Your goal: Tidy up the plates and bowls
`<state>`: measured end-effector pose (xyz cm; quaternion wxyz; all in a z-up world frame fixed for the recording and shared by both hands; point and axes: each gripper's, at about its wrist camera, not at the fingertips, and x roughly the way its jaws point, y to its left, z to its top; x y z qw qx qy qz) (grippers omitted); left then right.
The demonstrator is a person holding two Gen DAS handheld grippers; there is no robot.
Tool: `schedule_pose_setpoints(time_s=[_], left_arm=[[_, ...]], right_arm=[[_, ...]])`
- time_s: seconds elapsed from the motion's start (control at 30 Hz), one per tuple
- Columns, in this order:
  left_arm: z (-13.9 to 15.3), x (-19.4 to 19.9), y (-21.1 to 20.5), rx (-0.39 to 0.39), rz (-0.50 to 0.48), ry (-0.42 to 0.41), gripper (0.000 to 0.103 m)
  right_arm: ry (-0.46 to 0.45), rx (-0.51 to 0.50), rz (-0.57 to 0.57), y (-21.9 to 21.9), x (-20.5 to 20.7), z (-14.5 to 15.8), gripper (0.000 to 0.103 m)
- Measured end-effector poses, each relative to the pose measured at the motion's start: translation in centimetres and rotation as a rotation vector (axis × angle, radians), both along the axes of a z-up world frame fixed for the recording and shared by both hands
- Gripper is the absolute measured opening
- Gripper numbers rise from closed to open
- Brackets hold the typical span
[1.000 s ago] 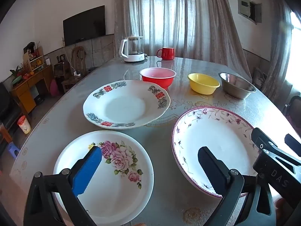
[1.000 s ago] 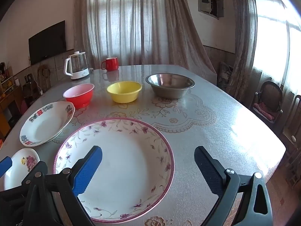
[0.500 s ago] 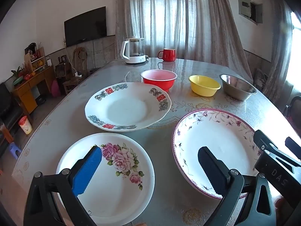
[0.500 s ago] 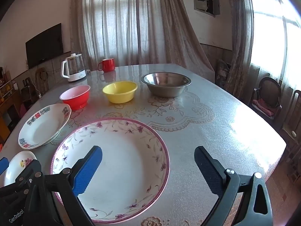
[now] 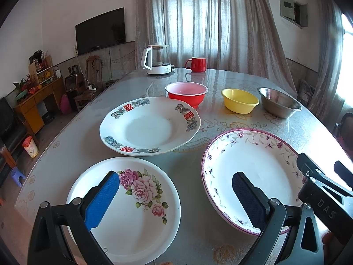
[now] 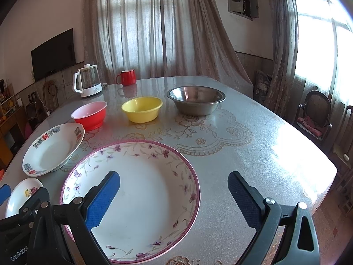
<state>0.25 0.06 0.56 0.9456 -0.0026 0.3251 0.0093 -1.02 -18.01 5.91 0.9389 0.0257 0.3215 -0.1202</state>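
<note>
Above the table [image 6: 253, 154], both tongs [image 5: 175, 195] [image 6: 174, 194] gape wide, empty, over plate rims.

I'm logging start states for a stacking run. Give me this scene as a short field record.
plates: rose plate; red-character plate; purple-rimmed plate
bowls: red bowl, yellow bowl, steel bowl, in a row
stacked: none
left gripper: open, empty
right gripper: open, empty
</note>
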Motion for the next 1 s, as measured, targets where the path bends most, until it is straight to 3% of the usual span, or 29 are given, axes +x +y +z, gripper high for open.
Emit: schedule_pose_setpoints(time_s=[1.0], left_arm=[[0.36, 0.34, -0.34, 0.01, -0.007, 0.009, 0.103]], right_arm=[[-0.007, 0.02, 0.014, -0.36, 0.15, -0.29, 0.1]])
